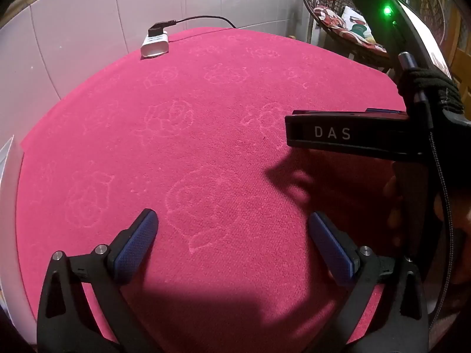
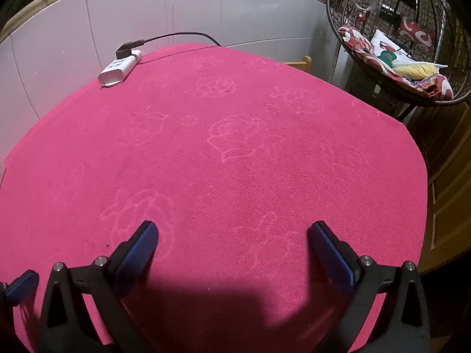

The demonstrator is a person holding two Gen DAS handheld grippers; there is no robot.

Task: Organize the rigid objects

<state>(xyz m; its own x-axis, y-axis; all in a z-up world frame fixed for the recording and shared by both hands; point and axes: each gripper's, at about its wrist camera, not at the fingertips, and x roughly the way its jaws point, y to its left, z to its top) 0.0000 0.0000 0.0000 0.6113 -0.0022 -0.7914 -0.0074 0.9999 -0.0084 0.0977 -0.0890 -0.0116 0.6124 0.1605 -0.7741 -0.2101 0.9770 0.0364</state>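
Observation:
A pink cloth with faint rose outlines (image 1: 206,135) (image 2: 235,153) covers the table. At its far left corner lies a white power strip (image 1: 155,44) (image 2: 119,69) with a black plug and cable in it. My left gripper (image 1: 232,219) hovers over the near part of the cloth, open, nothing between its blue pads. My right gripper (image 2: 232,229) hovers likewise, open and empty. In the left wrist view the right gripper's black body marked DAS (image 1: 347,133) shows at the right, held by a hand. One blue pad of the left gripper (image 2: 20,286) peeks in at the right wrist view's lower left.
A white tiled wall (image 1: 73,29) (image 2: 73,29) stands behind and left of the table. A wicker hanging chair with patterned cushions (image 2: 397,58) (image 1: 347,23) sits past the far right corner. A wooden cabinet (image 2: 447,176) runs along the right edge.

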